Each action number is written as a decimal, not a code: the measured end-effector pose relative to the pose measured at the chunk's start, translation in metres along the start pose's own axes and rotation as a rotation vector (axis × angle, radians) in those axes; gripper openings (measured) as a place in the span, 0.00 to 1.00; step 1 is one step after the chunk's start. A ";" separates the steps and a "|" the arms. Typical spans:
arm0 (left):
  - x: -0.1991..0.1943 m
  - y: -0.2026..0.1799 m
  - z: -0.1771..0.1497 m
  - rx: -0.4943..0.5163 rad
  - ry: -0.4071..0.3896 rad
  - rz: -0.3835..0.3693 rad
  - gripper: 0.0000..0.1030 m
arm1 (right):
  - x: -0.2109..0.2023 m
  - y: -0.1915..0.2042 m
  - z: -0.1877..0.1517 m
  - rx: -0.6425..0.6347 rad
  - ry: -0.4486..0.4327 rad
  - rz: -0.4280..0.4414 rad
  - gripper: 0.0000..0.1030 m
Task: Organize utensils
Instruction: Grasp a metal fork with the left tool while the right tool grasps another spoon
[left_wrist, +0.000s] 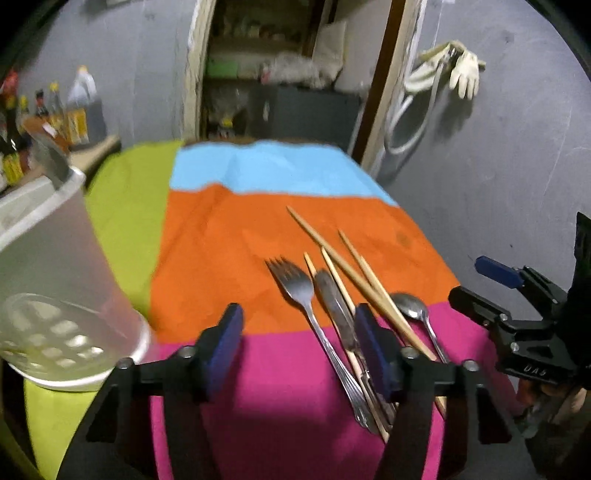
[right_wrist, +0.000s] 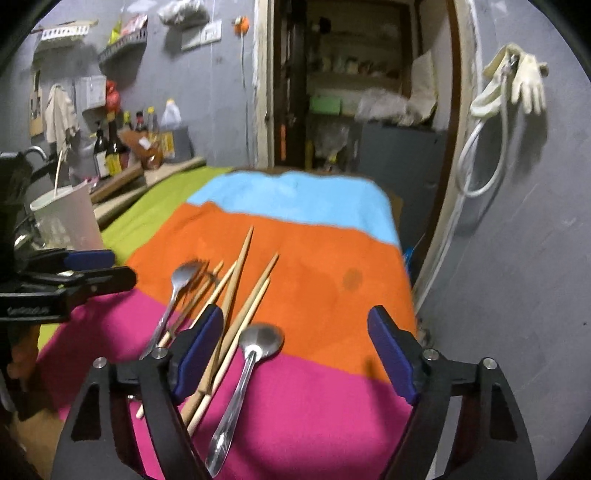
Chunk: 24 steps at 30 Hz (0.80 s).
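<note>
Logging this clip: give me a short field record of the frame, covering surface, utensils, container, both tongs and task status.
surface: table under a striped cloth of green, blue, orange and pink
utensils: fork, knife, spoon and wooden chopsticks lying loose together on the cloth
container: translucent white holder at the cloth's green edge, a stick and a blurred utensil standing in it
left tongs: open, empty, above the pink stripe
right tongs: open, empty, spoon lying below them
status: loose utensils not yet picked up

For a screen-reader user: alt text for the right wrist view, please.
The open right gripper hovers above a spoon and wooden chopsticks on a striped cloth. A fork lies left, a white utensil holder farther left.
</note>
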<state>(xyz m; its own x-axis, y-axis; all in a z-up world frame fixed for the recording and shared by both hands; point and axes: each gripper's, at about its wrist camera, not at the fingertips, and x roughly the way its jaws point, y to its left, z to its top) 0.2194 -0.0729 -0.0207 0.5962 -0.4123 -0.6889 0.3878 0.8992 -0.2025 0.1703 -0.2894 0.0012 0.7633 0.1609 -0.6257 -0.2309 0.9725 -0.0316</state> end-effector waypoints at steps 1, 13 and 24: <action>0.004 0.000 0.001 -0.003 0.021 -0.006 0.45 | 0.003 0.000 -0.001 -0.003 0.018 0.005 0.70; 0.054 0.014 0.015 -0.047 0.173 -0.054 0.21 | 0.037 -0.001 -0.011 -0.015 0.210 0.091 0.49; 0.065 0.025 0.024 -0.076 0.189 -0.133 0.13 | 0.057 -0.007 -0.004 0.044 0.267 0.140 0.40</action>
<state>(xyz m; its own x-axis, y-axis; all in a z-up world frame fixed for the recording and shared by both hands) 0.2851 -0.0806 -0.0542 0.3984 -0.4999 -0.7690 0.3962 0.8499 -0.3473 0.2132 -0.2880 -0.0380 0.5386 0.2498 -0.8047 -0.2921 0.9512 0.0997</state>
